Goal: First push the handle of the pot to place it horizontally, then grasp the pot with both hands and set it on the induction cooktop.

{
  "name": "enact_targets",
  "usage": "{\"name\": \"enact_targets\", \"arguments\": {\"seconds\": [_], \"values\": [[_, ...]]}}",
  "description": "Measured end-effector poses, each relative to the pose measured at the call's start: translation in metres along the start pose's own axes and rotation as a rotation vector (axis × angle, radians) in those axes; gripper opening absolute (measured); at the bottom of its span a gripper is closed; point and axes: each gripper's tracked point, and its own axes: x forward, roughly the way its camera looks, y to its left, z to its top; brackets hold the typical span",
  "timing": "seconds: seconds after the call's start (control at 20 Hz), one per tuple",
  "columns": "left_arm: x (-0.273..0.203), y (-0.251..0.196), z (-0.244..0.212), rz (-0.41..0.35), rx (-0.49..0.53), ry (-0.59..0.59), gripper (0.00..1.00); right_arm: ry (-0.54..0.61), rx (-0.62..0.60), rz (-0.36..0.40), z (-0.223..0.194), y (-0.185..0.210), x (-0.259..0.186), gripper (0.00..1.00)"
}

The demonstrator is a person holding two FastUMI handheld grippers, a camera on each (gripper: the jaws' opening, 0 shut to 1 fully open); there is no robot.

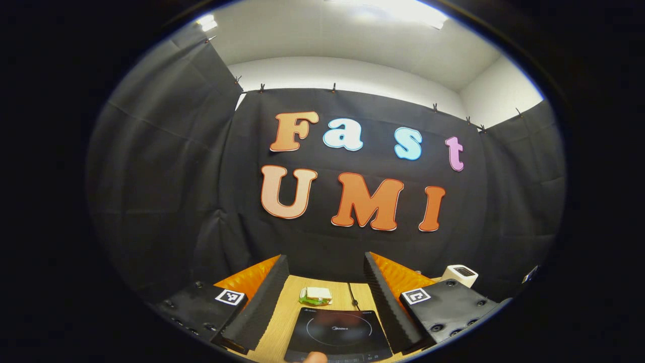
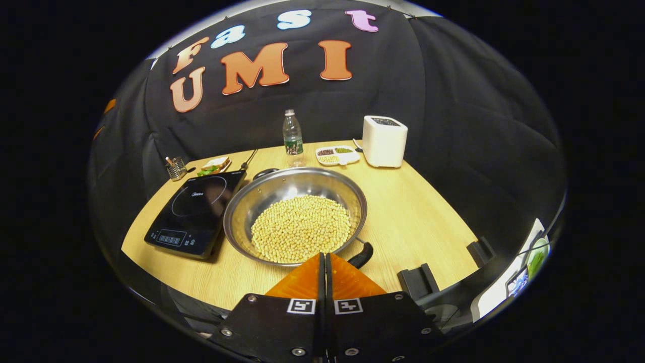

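Sitting on the table [image 2: 418, 212], pot [image 2: 295, 222] of beans just right of the induction cooktop [image 2: 194, 212].
Right tool [image 2: 325, 264] clenched on nothing, fingers pressed together, tips near the pot's handle [image 2: 363, 254], which angles toward the camera. Left tool [image 1: 325, 297] released, fingers spread wide above the cooktop's near end.

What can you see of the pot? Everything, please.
The pot is a wide, shallow, shiny metal pan with a rounded rim, holding a heap of pale yellow beans. It sits upright on the wooden table, right beside the induction cooktop, not on it. One dark handle points toward the camera at its near-right edge; another dark handle shows at the far rim. The right hand-held gripper, fingers together, is close to the near rim.
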Motion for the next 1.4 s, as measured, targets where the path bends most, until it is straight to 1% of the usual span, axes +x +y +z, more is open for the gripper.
{"name": "enact_targets", "arguments": {"seconds": [0.25, 0.5, 0.75, 0.95, 1.2, 1.4], "values": [[0.005, 0.004, -0.008, 0.007, -0.019, 0.023, 0.98, 0.088, -0.009, 0.024, -0.029, 0.010, 0.010, 0.00], [0.011, 0.010, -0.014, 0.022, -0.025, 0.035, 0.98, 0.147, -0.009, 0.038, -0.045, 0.017, 0.024, 0.00], [0.018, 0.007, -0.017, 0.020, -0.023, 0.042, 0.98, 0.180, -0.014, 0.042, -0.048, 0.018, 0.040, 0.00], [0.025, 0.004, -0.015, 0.020, -0.005, 0.037, 0.98, 0.212, 0.016, 0.056, -0.052, 0.019, 0.052, 0.00], [0.032, -0.010, -0.015, 0.002, 0.002, 0.031, 0.97, 0.222, 0.080, 0.045, -0.050, 0.009, 0.058, 0.00], [0.035, -0.017, -0.017, -0.012, 0.006, 0.039, 0.98, 0.208, 0.117, 0.014, -0.042, -0.005, 0.065, 0.00]]}}
